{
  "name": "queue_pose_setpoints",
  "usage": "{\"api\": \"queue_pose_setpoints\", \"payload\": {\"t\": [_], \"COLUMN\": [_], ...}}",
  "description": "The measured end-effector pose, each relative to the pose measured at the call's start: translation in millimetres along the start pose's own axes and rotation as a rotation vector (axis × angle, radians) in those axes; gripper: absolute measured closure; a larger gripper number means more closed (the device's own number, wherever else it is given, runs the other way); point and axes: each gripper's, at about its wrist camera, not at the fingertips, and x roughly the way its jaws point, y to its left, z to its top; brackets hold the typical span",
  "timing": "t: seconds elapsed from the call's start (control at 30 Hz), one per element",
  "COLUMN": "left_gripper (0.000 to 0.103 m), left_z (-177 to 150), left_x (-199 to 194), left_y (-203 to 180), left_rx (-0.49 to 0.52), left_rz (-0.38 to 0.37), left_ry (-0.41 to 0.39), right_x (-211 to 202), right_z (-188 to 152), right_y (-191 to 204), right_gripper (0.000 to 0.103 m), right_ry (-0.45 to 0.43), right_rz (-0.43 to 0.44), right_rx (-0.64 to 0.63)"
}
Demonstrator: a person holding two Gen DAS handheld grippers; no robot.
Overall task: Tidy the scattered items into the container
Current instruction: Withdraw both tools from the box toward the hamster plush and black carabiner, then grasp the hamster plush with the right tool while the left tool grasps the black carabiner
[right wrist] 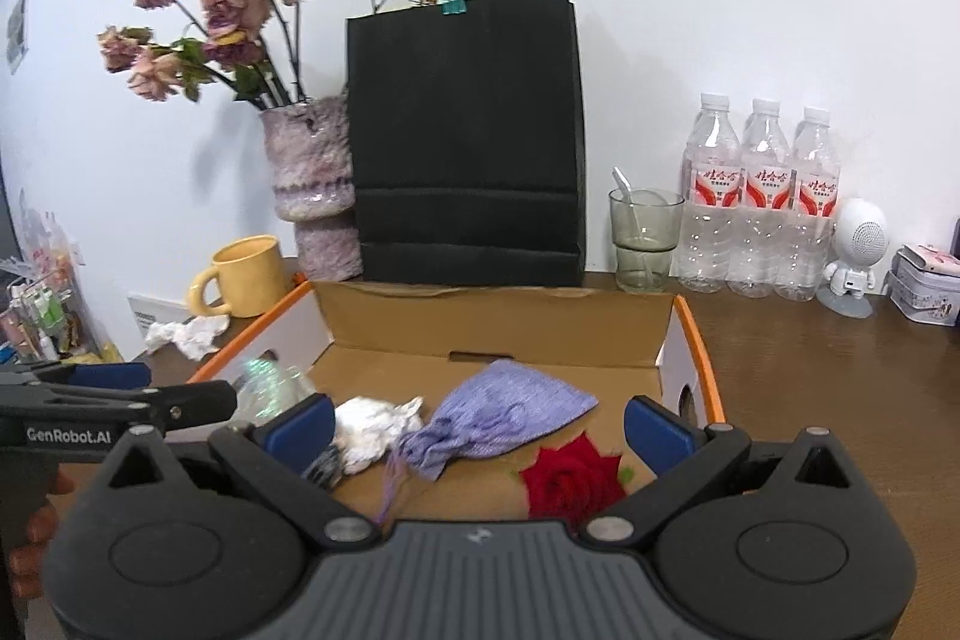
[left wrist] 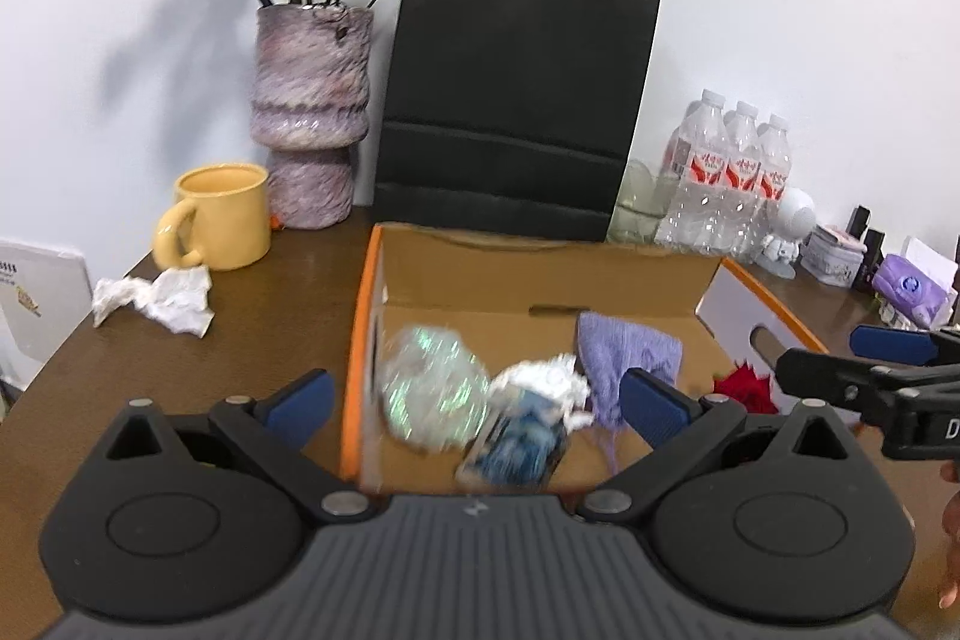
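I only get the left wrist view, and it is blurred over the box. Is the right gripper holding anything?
Observer: No. The right gripper is open, with nothing between its fingers.
Operator: What is the red thing at the box's right wall?
Observer: A rose, lying on the floor of the box beside the pouch.
Operator: Is anything in the glass behind the box?
Observer: A spoon stands in the glass.
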Motion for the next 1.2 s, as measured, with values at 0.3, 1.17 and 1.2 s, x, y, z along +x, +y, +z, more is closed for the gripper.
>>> {"api": "queue_pose_setpoints", "payload": {"t": [0.3,1.17,1.2], "left_gripper": [0.000,0.000,0.000], "left_z": [-30,-100,-101], "left_x": [-35,-62,-61], "left_y": [16,6,2], "left_rx": [0.000,-0.084,-0.081], "left_rz": [0.007,0.075,0.077], "left_ry": [0.042,0.180,0.183], "right_x": [-26,-27,-29], "right_z": [-26,-103,-104], "right_y": [24,54,52], "right_gripper": [0.000,0.043,0.050], "right_ry": [0.054,0.261,0.259], "right_rz": [-0.014,0.072,0.076], "right_rx": [-0.008,0.025,0.023]}}
